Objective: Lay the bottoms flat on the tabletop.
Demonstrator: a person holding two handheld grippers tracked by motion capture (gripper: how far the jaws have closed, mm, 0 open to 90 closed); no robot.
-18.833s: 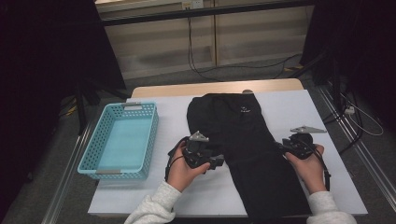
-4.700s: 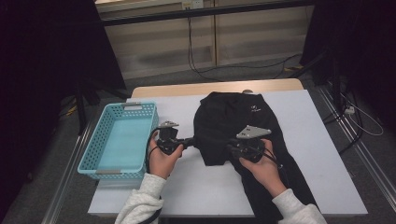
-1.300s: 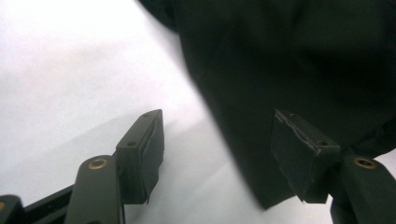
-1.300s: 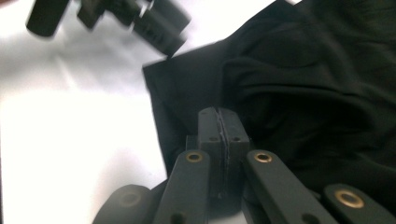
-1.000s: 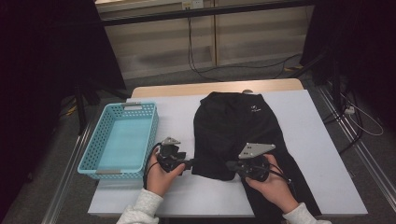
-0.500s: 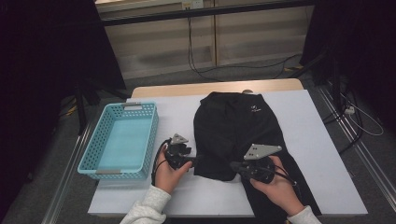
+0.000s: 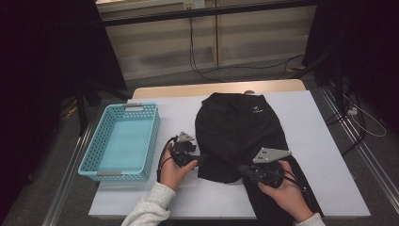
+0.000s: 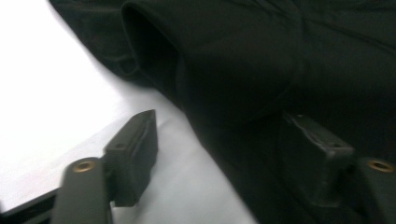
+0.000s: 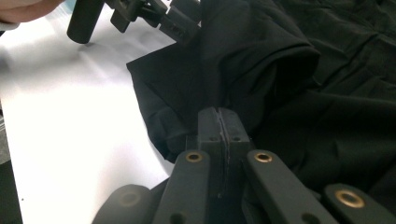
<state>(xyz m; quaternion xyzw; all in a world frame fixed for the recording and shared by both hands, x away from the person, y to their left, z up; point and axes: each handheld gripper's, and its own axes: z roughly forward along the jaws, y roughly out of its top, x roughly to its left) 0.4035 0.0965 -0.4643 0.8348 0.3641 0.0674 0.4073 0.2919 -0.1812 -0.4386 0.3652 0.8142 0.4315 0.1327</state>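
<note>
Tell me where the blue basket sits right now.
In the high view the blue basket sits at the table's left edge, beside the left gripper.

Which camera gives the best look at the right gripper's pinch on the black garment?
The right gripper view: the right gripper has its jaws shut on a fold of the black garment, seen close up. The high view shows that gripper small at the garment's lower edge. The left gripper view shows cloth, not that pinch.

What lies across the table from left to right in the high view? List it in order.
Light blue perforated plastic basket → left hand-held gripper, jaws open at the garment's edge → black fabric garment spread on the white table → right hand-held gripper, shut on the garment's folded hem.
</note>
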